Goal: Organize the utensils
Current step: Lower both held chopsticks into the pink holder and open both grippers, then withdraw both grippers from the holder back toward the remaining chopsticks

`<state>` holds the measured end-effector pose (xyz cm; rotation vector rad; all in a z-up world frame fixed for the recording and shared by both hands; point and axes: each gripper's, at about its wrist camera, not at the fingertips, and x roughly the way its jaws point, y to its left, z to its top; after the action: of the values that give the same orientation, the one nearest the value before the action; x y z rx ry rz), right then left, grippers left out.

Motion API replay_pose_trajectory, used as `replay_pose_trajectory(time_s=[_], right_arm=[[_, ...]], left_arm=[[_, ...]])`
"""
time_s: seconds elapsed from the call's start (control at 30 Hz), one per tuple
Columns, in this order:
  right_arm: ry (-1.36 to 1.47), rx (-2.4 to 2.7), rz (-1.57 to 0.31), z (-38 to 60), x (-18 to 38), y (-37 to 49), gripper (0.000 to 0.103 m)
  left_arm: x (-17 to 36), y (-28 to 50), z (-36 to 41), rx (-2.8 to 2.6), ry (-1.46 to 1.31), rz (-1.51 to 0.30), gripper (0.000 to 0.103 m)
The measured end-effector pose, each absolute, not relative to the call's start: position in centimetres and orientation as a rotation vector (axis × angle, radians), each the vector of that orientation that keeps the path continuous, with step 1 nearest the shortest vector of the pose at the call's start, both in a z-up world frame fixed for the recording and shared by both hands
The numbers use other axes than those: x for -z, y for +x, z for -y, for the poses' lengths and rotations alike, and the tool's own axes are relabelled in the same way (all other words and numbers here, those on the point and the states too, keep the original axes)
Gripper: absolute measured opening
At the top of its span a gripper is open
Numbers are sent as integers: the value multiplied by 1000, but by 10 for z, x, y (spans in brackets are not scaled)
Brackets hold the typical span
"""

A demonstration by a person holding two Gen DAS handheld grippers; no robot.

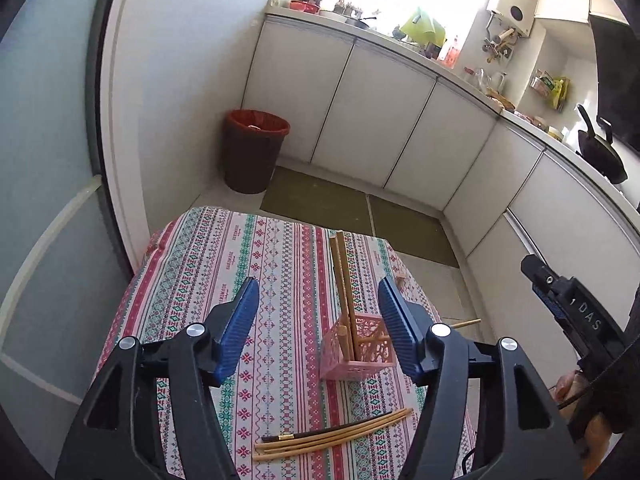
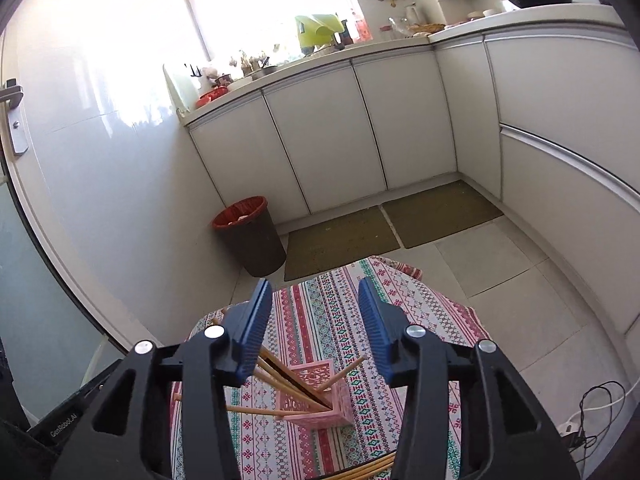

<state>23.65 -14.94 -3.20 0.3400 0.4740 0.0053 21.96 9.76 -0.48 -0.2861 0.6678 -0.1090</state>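
Two grippers over a small table (image 1: 208,264) draped in a striped, patterned cloth. Left gripper (image 1: 318,300) spread wide, blue pads apart, nothing between them. Right gripper (image 2: 316,312) likewise parted and empty. Pink lattice holder (image 1: 370,354) upright on the cloth, just beyond the left fingertips, with several wooden chopsticks (image 1: 344,280) standing in it, some nearly upright, others leaning out over the rim. More loose chopsticks (image 1: 332,436), one dark with a gold band, lying flat together on the cloth nearer the camera, apart from the holder. Beyond the table, a brown bin (image 1: 254,152) with a red liner beside white cabinet doors (image 1: 360,116). Frying pan (image 1: 600,152) up on the counter.
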Motion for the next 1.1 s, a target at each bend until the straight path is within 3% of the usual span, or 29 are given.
replay_pose_trajectory(time_s=[0.23, 0.3, 0.7, 0.87, 1.1], right_arm=[[376, 39, -449, 176, 38, 206, 86], [386, 41, -466, 185, 45, 199, 90], [408, 148, -660, 246, 128, 130, 93], [495, 229, -745, 278, 164, 112, 93], [696, 225, -835, 314, 188, 113, 93]], left_arm=[[14, 216, -77, 133, -215, -711, 72], [16, 213, -71, 149, -196, -714, 76], [36, 195, 2, 378, 7, -778, 82], [89, 197, 53, 518, 157, -935, 85], [177, 240, 83, 628, 133, -1250, 82]])
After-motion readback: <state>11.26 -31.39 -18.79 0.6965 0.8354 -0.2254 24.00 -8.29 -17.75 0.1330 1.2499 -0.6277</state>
